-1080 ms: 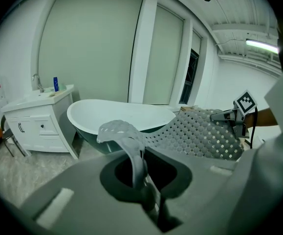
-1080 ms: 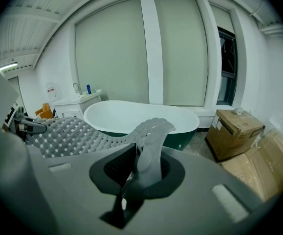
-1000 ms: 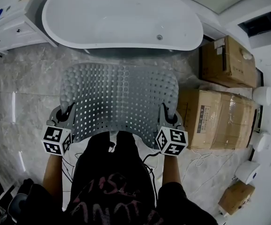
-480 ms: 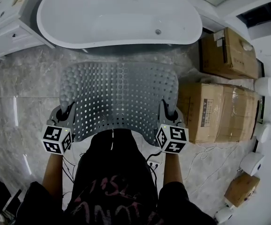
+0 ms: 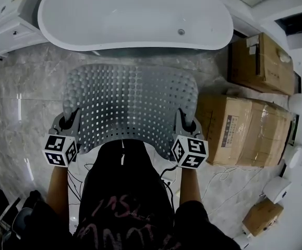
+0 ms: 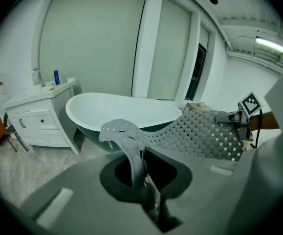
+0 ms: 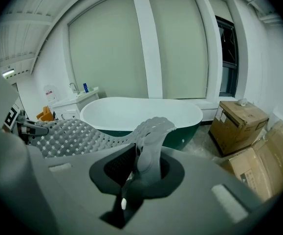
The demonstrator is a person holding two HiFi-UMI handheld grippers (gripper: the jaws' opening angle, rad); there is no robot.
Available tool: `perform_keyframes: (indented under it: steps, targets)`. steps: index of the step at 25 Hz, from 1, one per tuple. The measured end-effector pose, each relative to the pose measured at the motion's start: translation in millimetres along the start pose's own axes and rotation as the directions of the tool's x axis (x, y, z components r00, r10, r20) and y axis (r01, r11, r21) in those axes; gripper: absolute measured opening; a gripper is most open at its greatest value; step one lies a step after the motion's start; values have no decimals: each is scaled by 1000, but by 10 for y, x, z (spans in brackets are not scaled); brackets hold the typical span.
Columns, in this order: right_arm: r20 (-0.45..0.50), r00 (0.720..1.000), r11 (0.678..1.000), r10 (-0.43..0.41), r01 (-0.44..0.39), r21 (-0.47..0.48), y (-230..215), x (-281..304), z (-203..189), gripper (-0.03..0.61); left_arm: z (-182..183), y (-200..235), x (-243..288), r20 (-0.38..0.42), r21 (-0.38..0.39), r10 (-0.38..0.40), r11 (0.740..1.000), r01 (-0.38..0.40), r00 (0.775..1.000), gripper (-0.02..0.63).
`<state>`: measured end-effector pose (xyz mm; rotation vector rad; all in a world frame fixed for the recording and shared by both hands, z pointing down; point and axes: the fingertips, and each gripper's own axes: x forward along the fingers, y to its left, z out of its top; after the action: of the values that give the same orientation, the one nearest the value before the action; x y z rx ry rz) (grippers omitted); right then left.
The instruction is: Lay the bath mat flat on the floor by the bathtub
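Bath mat (image 5: 132, 108) held spread, near corners clamped by left gripper (image 5: 70, 121) and right gripper (image 5: 188, 123); even lowering beside bathtub (image 5: 135, 14) advised.

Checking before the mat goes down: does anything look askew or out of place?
The grey perforated rubber bath mat is not flat: it hangs between the left gripper and right gripper, its pinched edges curling over. Brown cardboard boxes crowd the floor right of the white bathtub.
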<state>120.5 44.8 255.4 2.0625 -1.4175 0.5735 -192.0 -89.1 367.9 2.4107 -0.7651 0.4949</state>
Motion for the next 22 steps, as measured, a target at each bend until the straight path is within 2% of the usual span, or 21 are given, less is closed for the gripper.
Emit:
perform_keyframes:
  steps: [13,22]
  targets:
    - [-59,996,998,62,-63,-16,-212,497,-112,61,-79,-79,384,-42,-34,59,998,-61,997,17]
    - [-88,994,998,66,-68,-17,-221,873,-328,61,-226,-50,768,-59,-42,65,997,-68,996,15]
